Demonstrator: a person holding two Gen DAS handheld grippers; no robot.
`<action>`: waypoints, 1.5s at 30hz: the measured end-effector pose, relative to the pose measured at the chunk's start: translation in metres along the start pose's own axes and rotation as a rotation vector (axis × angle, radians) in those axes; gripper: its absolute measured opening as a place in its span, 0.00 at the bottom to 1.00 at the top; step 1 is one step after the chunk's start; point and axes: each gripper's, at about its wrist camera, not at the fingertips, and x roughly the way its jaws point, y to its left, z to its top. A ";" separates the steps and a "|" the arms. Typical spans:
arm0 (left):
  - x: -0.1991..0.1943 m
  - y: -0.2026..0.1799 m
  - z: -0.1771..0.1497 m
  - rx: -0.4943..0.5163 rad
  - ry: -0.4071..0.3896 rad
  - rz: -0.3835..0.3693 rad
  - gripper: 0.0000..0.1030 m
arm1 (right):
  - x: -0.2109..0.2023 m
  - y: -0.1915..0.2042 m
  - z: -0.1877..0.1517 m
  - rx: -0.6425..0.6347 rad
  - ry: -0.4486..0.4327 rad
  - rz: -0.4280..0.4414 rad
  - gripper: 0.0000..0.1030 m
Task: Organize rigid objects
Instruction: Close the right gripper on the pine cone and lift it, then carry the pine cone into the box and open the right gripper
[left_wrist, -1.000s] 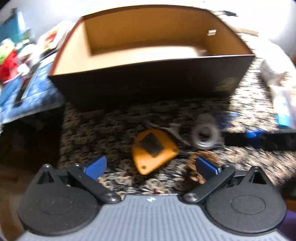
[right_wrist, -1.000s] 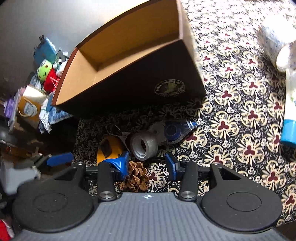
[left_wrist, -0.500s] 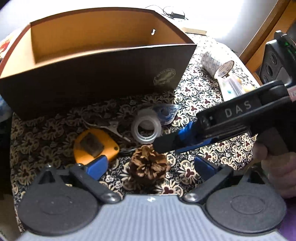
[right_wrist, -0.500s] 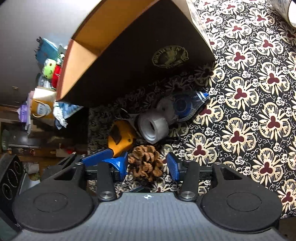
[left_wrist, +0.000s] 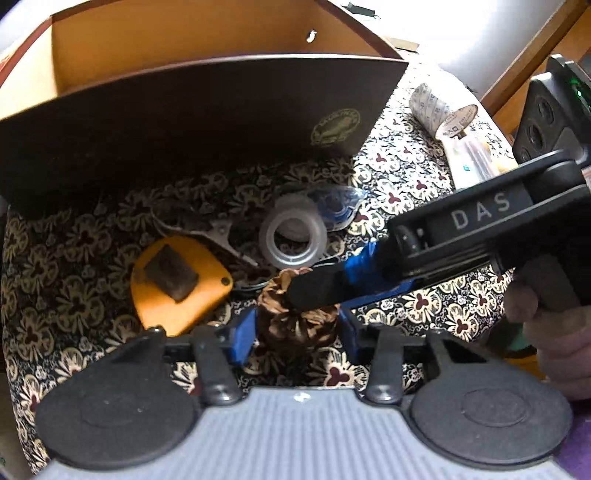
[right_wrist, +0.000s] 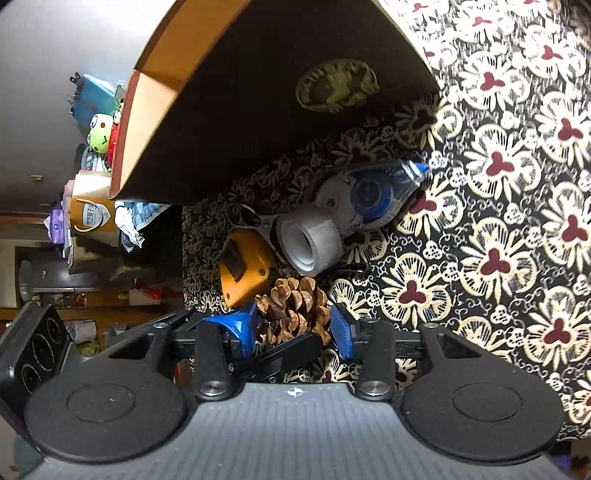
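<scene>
A brown pine cone (left_wrist: 299, 321) (right_wrist: 291, 310) lies on the flower-patterned cloth (right_wrist: 498, 221). My left gripper (left_wrist: 295, 330) has closed in around it, blue pads at both its sides. My right gripper (right_wrist: 293, 325) also brackets the cone, its finger (left_wrist: 332, 282) crossing over the cone in the left wrist view. Beyond lie a clear tape roll (left_wrist: 291, 236) (right_wrist: 308, 242), an orange tape measure (left_wrist: 181, 273) (right_wrist: 243, 266), a blue correction-tape dispenser (left_wrist: 334, 206) (right_wrist: 373, 195) and metal clippers (left_wrist: 207, 230). The open brown box (left_wrist: 184, 110) (right_wrist: 258, 92) stands behind them.
A rolled white packet (left_wrist: 439, 110) and a plastic tube (left_wrist: 476, 155) lie at the right of the cloth. A black device (left_wrist: 550, 107) stands beyond them. Cluttered shelves with a green plush toy (right_wrist: 99, 136) are past the table's left edge.
Both grippers have moved in onto the pine cone. My left jaws have narrowed from wide open to close around it. The right finger now lies over the cone.
</scene>
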 end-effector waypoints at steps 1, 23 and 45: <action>-0.003 -0.001 0.002 0.006 -0.007 -0.006 0.43 | -0.005 0.003 0.000 -0.004 -0.010 0.007 0.25; -0.091 0.071 0.178 0.093 -0.369 -0.001 0.43 | -0.024 0.123 0.161 -0.390 -0.374 -0.001 0.20; -0.007 0.164 0.199 -0.120 -0.149 0.066 0.53 | 0.082 0.080 0.232 -0.093 -0.217 0.131 0.23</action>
